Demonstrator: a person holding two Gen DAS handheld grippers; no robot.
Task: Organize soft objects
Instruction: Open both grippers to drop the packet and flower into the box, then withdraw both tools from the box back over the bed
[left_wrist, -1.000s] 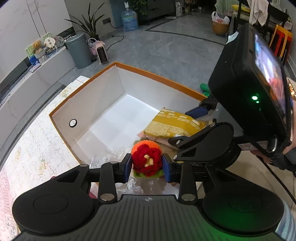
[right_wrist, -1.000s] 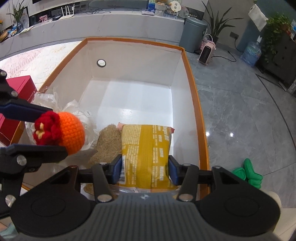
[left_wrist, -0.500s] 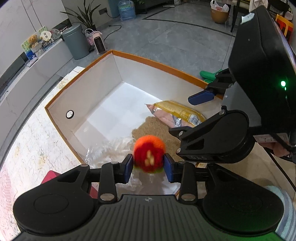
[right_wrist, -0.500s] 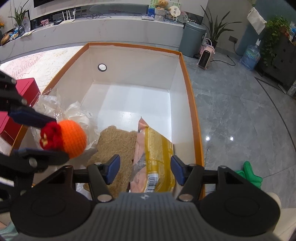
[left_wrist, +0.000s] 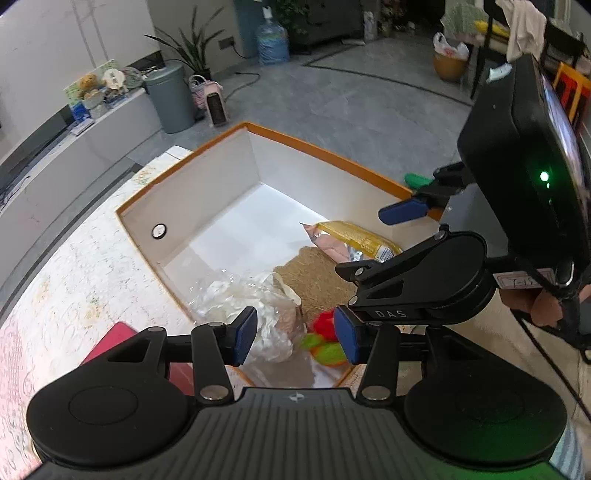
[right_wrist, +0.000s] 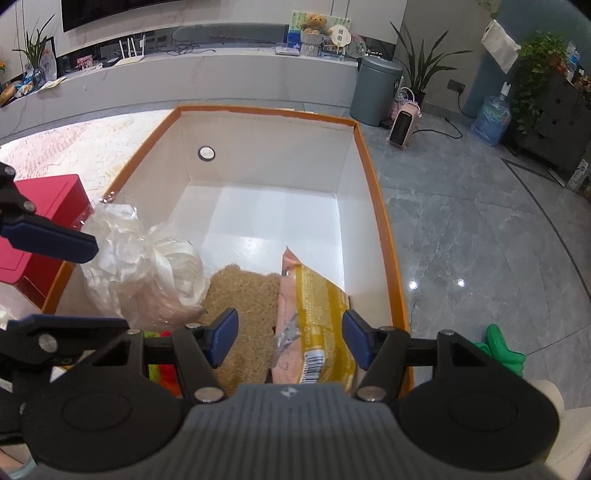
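Cardboard box (right_wrist: 380, 221) with an orange rim and smooth white inner walls sits on a pale patterned tabletop (left_wrist: 74, 280), with a red box (right_wrist: 40, 206) beside it. Inside the white box, at the near end, lie soft things: a crinkled clear plastic bag (right_wrist: 140, 266) of white material, a coarse tan fibre mat (right_wrist: 243, 295), and a glossy yellow-and-pink snack packet (right_wrist: 314, 325) leaning on its edge near the right wall. A crocheted ball (left_wrist: 325, 341) in red, orange and green, blurred, lies in the box's near corner just by the right blue pad of the left gripper (left_wrist: 295, 334).

The left gripper's jaws are opening, its blue pads spread, nothing pressed between them. The right gripper (right_wrist: 290, 339) also stands spread; the packet lies between its fingers, and neither pad presses on it.

A second ago the left gripper pinched the crocheted ball above the box; it has since dropped free into the corner. The right gripper then clamped the packet flat between its pads; now the packet has been let go and has tipped onto its side against the mat.
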